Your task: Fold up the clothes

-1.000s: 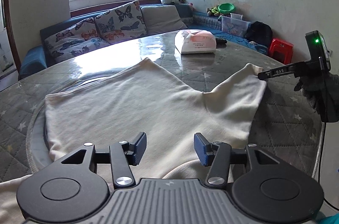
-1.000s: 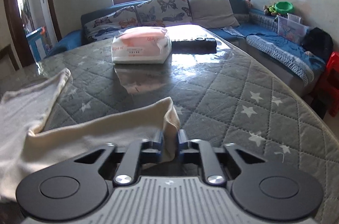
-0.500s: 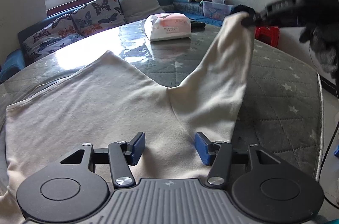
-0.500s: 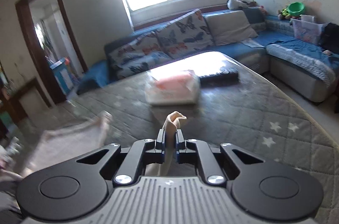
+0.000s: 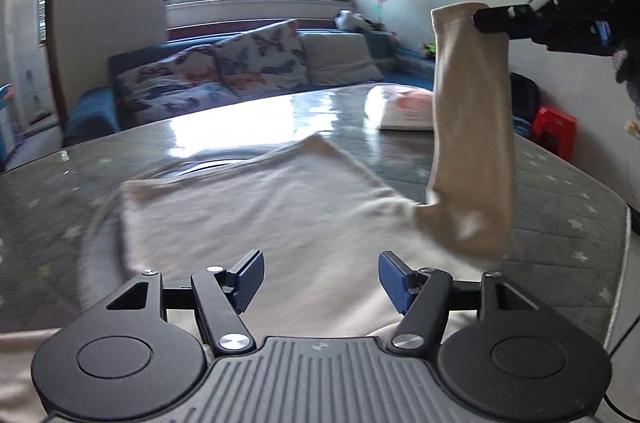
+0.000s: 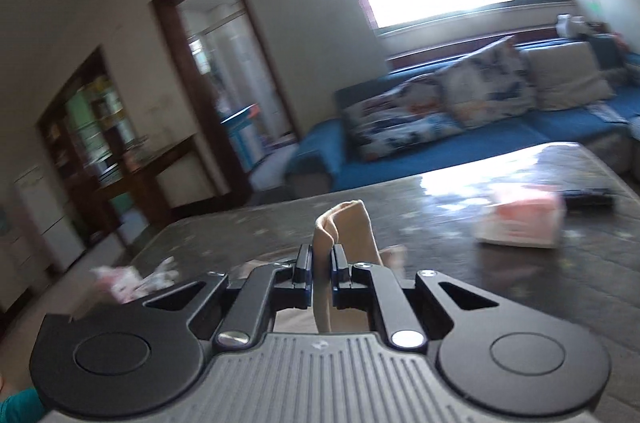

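Note:
A cream long-sleeved garment [image 5: 260, 215] lies spread on the grey quilted table [image 5: 560, 191]. My right gripper [image 6: 321, 265] is shut on the cuff of its sleeve [image 6: 344, 227]. In the left wrist view the right gripper [image 5: 480, 17] holds that sleeve [image 5: 472, 127] high above the table's right side, so the sleeve hangs down. My left gripper [image 5: 320, 277] is open and empty, low over the near part of the garment.
A white and pink tissue pack [image 5: 404, 107] lies on the far right of the table, with a dark remote [image 6: 588, 197] behind it. A blue sofa [image 5: 240, 79] with cushions runs along the window wall. A red stool [image 5: 556, 129] stands to the right.
My right gripper has lifted the sleeve higher and swung left, toward the garment's body. The left gripper stays open over the near part of the garment.

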The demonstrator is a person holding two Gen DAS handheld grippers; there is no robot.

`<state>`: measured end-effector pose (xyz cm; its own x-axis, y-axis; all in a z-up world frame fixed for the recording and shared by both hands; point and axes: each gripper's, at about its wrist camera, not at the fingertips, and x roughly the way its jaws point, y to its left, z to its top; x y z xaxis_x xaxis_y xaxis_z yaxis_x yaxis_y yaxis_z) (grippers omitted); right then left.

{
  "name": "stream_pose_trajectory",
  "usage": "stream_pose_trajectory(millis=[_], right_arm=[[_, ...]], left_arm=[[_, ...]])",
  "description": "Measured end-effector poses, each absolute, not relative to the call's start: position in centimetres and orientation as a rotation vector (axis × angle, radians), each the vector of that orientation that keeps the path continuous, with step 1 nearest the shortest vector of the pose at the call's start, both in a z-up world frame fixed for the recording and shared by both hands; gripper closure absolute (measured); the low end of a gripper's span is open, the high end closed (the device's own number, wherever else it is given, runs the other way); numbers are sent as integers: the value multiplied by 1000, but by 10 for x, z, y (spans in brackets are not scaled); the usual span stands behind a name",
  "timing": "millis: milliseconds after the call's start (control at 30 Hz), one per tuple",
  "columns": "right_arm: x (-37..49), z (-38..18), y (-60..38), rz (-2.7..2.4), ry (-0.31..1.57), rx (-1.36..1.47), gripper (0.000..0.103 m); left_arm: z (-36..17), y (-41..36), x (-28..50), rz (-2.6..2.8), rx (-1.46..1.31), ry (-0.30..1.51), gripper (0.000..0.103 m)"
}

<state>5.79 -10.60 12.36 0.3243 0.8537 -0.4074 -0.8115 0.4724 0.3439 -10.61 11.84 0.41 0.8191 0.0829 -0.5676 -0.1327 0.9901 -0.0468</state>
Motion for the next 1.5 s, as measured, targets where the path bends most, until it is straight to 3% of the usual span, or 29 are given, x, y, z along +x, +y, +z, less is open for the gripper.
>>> stream_pose_trajectory(millis=[367,633,767,833,1000,1500], right_arm=[[-1,66,4,1315,742,-93,95],[-23,49,5,1359,766,-170,78],[-11,46,-19,1275,742,-250,78],[-4,38,-31,1221,748,-280,78],[16,10,-61,1097,805,-299,79],[44,4,-39,1077,752,-310,81]], left_arm=[[-4,157,-159,265,-155,606,36],[-5,161,-158,270,-168,604,36],[0,159,-154,254,-175,579,38],[0,156,-149,233,-174,574,47],[-6,145,-132,173,-162,583,52],[-26,156,-109,180,-205,643,53]])
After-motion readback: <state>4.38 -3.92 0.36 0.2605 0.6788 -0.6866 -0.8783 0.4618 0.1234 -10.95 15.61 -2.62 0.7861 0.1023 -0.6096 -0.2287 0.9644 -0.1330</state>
